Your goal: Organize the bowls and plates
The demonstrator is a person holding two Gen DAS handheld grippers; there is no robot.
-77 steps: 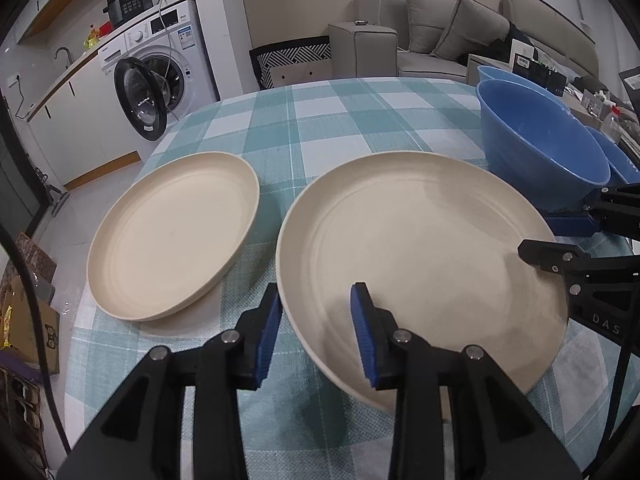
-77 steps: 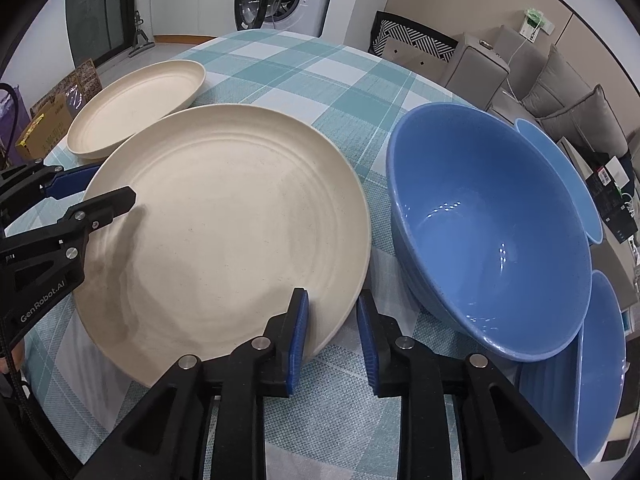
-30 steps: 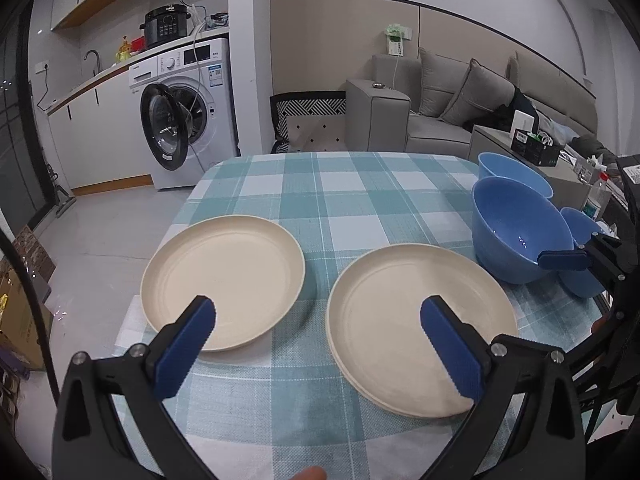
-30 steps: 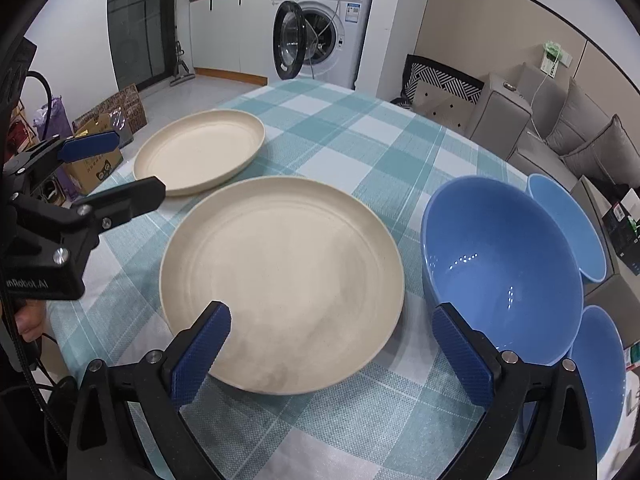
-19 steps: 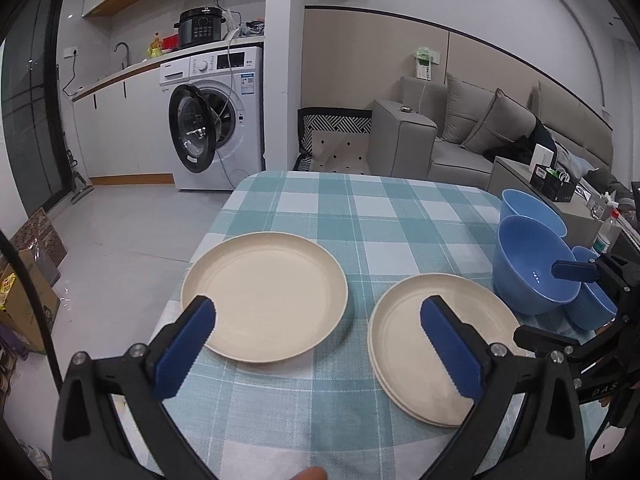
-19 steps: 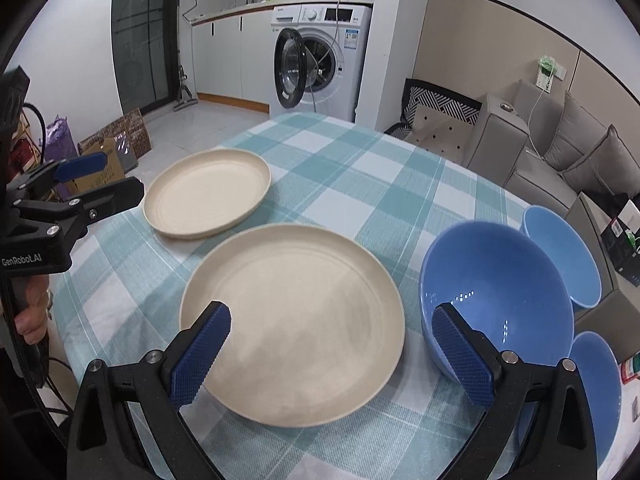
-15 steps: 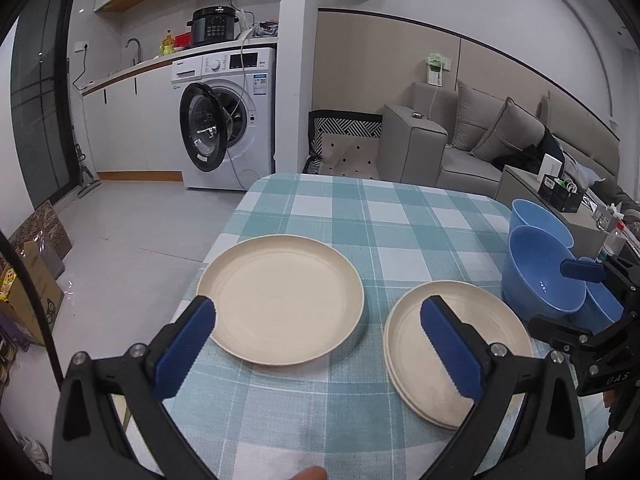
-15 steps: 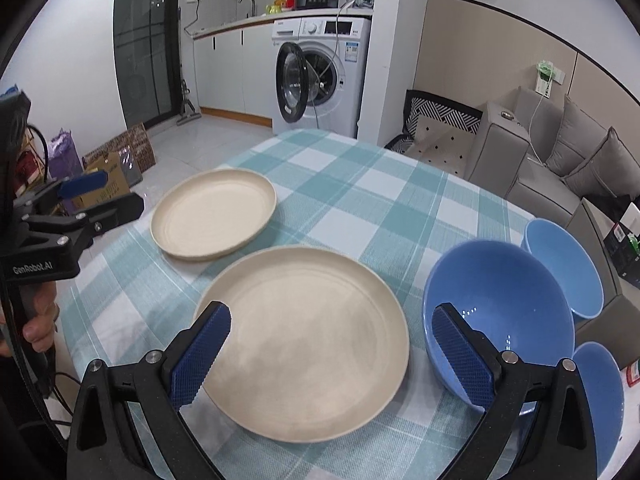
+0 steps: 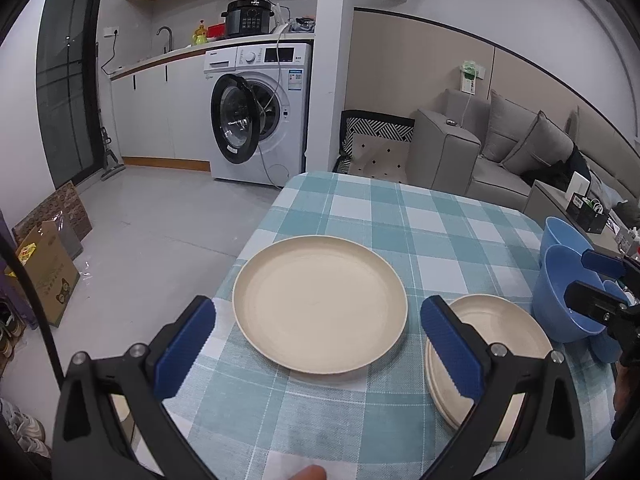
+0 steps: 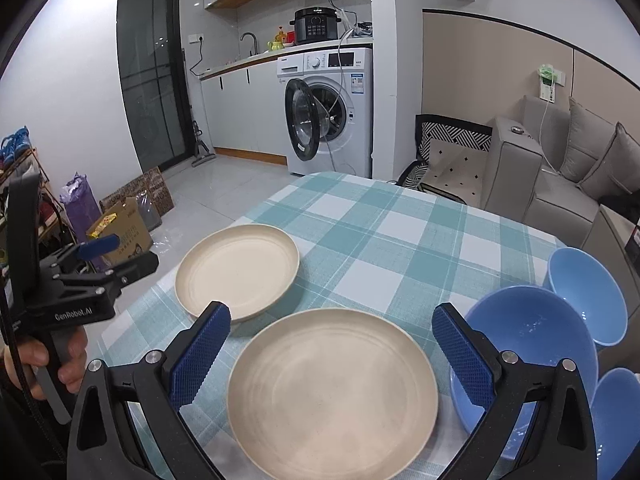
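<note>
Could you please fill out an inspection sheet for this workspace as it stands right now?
Surface: table under a teal-and-white checked cloth.
Job's things: single cream plate lying flat near the left edge; cream plate stack beside it, layered rims showing in the left wrist view; three blue bowls, large bowl, far bowl and near bowl, bunched at the right edge.
Clutter: nothing seen on the table.
Grippers: left claw open, holding nothing; right claw open, holding nothing.
Cables: cord hanging across the washing machine.
Surroundings: sofa, cardboard box on the floor.
</note>
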